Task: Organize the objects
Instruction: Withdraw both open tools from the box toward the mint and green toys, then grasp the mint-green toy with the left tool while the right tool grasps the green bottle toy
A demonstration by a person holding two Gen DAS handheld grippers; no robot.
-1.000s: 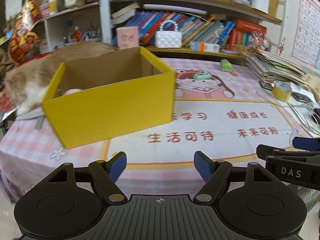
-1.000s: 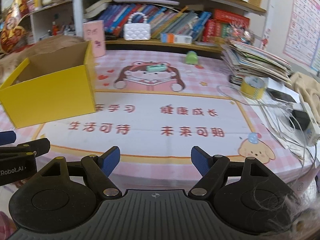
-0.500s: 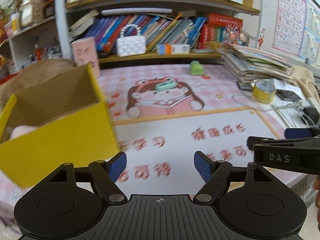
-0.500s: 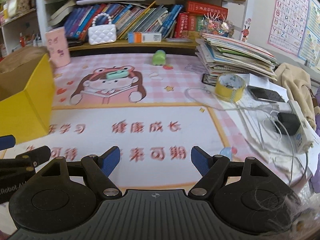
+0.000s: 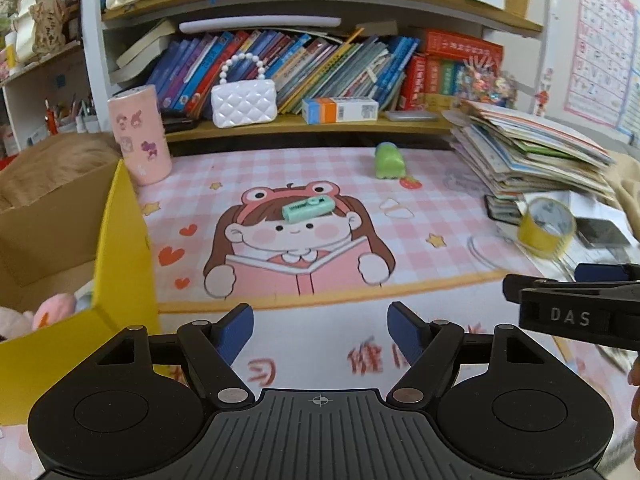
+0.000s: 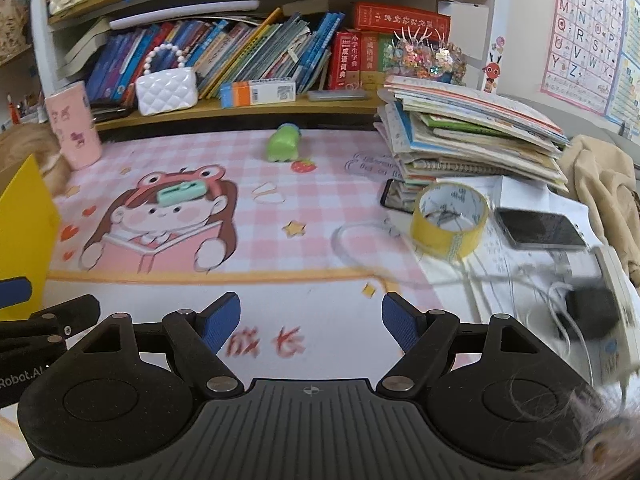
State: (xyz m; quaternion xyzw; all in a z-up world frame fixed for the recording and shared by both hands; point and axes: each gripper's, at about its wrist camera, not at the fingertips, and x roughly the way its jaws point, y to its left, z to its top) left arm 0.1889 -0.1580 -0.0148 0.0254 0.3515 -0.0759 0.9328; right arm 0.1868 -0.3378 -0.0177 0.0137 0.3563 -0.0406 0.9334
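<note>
A yellow cardboard box [image 5: 120, 264] stands at the left on the pink mat, with soft pink toys [image 5: 52, 314] inside; its corner shows in the right wrist view [image 6: 24, 232]. A mint green eraser-like block [image 5: 307, 207] lies on the mat's cartoon girl, also in the right wrist view [image 6: 182, 192]. A green frog toy [image 5: 389, 162] [image 6: 284, 145] sits farther back. A yellow tape roll [image 5: 546, 226] [image 6: 450, 220] lies at the right. My left gripper [image 5: 320, 330] and right gripper [image 6: 311, 320] are both open and empty, above the mat's front part.
A pink cup [image 5: 140, 134] stands behind the box. A stack of books [image 6: 472, 140], a phone [image 6: 540, 230], cables and a power strip [image 6: 612, 312] crowd the right side. A bookshelf with a white handbag [image 5: 243, 102] runs along the back.
Both grippers have swung to the right and moved forward; the yellow box has slid to the left edge of both views. Both stay open.
</note>
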